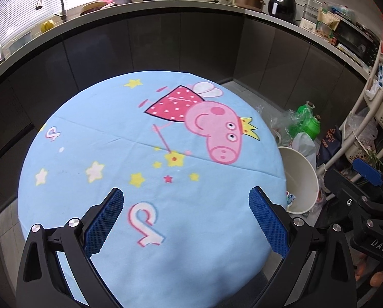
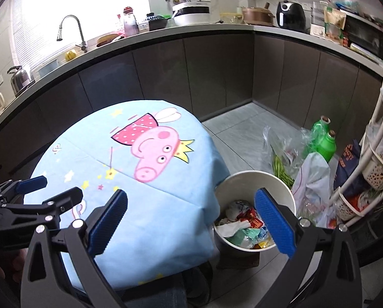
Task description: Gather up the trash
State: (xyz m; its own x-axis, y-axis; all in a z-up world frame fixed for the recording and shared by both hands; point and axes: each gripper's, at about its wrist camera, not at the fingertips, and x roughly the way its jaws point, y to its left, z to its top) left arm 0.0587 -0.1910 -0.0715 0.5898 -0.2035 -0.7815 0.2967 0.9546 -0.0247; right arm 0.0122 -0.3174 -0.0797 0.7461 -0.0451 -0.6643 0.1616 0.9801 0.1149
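Observation:
A white round trash bin (image 2: pixel 283 187) stands on the floor to the right of the table. It holds several crumpled wrappers and tissues (image 2: pixel 245 225). In the left wrist view the bin (image 1: pixel 301 177) shows past the table's right edge. The table wears a light blue cartoon-pig cloth (image 1: pixel 140 154), with nothing lying on it. My left gripper (image 1: pixel 186 200) is open and empty above the cloth's near side. My right gripper (image 2: pixel 191 202) is open and empty, over the table's right edge beside the bin. The left gripper also shows in the right wrist view (image 2: pixel 55 187).
Plastic bags (image 2: pixel 309 179), green beans and two green bottles (image 2: pixel 324 138) lie on the floor behind the bin. A white storage rack (image 2: pixel 371 159) stands at the right. Dark cabinets and a cluttered kitchen counter (image 2: pixel 217 28) curve round behind the table.

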